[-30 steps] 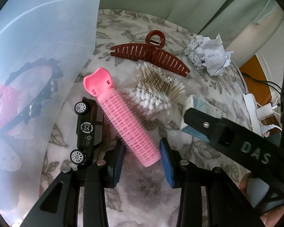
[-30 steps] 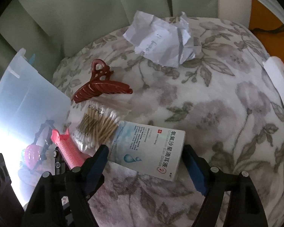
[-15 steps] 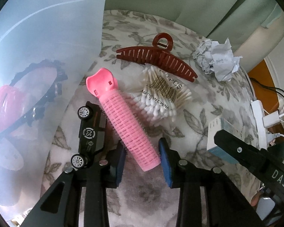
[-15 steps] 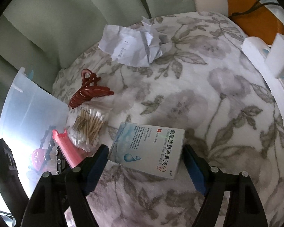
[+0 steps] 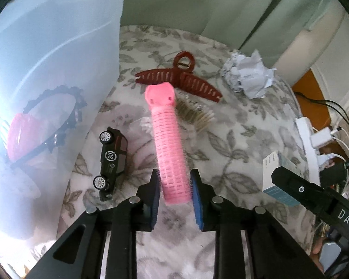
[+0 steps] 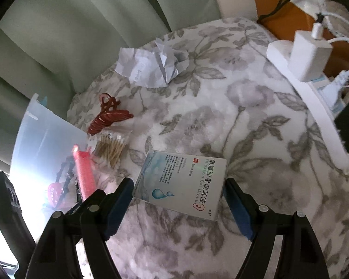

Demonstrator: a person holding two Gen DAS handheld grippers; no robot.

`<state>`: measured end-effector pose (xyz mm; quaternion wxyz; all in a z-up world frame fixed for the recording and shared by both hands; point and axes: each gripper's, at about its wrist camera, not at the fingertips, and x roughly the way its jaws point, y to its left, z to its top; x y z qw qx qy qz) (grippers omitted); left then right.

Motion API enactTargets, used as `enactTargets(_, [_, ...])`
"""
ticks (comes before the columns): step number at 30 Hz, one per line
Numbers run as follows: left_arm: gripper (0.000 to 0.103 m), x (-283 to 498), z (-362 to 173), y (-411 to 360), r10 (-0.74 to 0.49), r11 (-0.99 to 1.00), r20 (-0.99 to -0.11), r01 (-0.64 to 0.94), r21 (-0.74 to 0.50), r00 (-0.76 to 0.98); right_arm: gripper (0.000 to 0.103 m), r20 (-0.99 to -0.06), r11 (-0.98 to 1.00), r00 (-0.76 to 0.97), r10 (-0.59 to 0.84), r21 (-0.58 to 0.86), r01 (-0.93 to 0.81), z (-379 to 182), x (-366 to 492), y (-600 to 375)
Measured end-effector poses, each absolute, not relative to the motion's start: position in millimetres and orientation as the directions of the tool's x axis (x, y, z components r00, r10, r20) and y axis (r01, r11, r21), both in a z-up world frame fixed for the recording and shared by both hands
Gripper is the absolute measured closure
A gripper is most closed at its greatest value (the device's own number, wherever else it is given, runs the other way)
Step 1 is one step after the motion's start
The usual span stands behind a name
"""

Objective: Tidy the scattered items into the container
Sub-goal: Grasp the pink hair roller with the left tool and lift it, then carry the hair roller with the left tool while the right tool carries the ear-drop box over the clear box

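The left gripper point(image 5: 174, 193), whose jaws have just been closing, clamps the near end of the pink hair roller point(image 5: 167, 139), tilted up off the floral blanket point(image 5: 232, 153). Just left rises the translucent container point(image 5: 58, 69) wall, a black toy car point(image 5: 111, 160) lying at its foot. Beyond the roller lie cotton swabs point(image 5: 195, 116), a brown hair claw point(image 5: 181, 81) and crumpled paper point(image 5: 246, 79), with open blanket to the right. The right gripper point(image 6: 179, 200) grips the ear-drops box point(image 6: 183, 183) by both sides. A white power strip point(image 6: 300, 88) lines the blanket's right edge; green curtains point(image 6: 81, 23) hang behind
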<state>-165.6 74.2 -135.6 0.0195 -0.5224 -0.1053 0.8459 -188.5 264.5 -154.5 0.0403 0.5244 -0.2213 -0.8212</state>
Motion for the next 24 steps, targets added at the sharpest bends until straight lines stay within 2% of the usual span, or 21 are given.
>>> enactTargets(24, [0.078, -111.2, -49.4, 78.6, 0.201, -0.970, -0.773, -0.011, -0.244, -0.602, 0.021, -0.742, -0.888, -0.607, -0.286, 0.443, -0.123, -68.1, -116.6, 271.7])
